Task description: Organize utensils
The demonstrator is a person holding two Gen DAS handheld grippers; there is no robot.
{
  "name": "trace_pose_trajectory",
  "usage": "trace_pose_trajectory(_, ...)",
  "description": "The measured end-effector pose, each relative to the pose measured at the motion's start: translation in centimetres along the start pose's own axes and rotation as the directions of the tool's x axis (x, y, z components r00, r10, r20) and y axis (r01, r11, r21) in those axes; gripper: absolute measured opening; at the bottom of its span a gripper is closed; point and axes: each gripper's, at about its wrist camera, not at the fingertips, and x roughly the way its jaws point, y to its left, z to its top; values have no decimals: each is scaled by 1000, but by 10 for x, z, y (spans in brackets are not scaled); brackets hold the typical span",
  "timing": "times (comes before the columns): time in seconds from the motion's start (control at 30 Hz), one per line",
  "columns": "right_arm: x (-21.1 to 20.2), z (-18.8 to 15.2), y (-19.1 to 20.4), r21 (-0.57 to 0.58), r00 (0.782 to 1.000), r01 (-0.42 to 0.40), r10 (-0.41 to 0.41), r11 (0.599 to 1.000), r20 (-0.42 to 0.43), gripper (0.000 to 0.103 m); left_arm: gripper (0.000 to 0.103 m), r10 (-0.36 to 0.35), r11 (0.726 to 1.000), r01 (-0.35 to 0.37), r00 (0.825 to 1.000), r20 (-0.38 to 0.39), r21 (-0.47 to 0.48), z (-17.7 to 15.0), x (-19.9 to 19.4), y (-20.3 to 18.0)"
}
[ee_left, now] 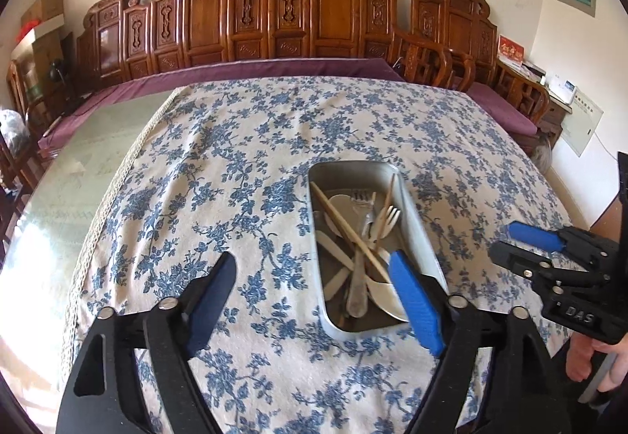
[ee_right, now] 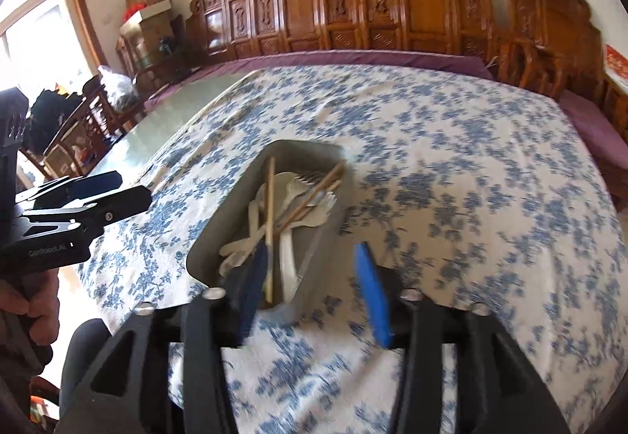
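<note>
A grey metal tray (ee_left: pixel 416 222) lies on the blue floral tablecloth (ee_left: pixel 255 167). It holds wooden chopsticks (ee_left: pixel 345 226), a metal fork (ee_left: pixel 363 206), a pale plastic fork (ee_left: pixel 386 220), spoons and knives. My left gripper (ee_left: pixel 314 288) is open and empty, above the cloth at the tray's near left corner. My right gripper (ee_right: pixel 310 269) is open and empty over the tray's (ee_right: pixel 243 194) near right end, where the chopsticks (ee_right: pixel 269 222) show. The right gripper also shows in the left wrist view (ee_left: pixel 510 241), the left one in the right wrist view (ee_right: pixel 125 186).
Bare glass table top (ee_left: pixel 78 167) lies left of the cloth. A carved wooden bench (ee_left: pixel 274 13) with a purple cushion (ee_left: pixel 255 70) runs behind the table. Chairs (ee_left: pixel 428 61) and boxes (ee_left: pixel 43 13) stand around the sides.
</note>
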Motion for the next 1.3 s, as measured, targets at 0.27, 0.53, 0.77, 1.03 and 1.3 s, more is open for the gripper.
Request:
trace_pose_trajectory(0.27,-58,-14,-17,24,991,98,-100,995,83,101,95,-14,1000,14,999,37,-9,-5,-32,-24)
trace_pose_trajectory(0.53,-101,-29,-23,59,982,132,-138,990,128,101,95,-37,999,36,997,70,17,-12,-66,-54)
trace_pose_trajectory(0.77,-138,-28,-21,64,965,168,-178,984,194,100,95,-39,999,35,992,118,39,-9,-99,-74)
trace_pose_trajectory(1.03,-185,-15,-12,52,929,202,-208,978,305,100,95,-30,999,23,976,214,35,2,-144,-86)
trace_pose_trajectory(1.3,-227,-3,-1,43,890,216,-215,975,401,100,95,-30,999,16,952,305,49,10,-188,-95)
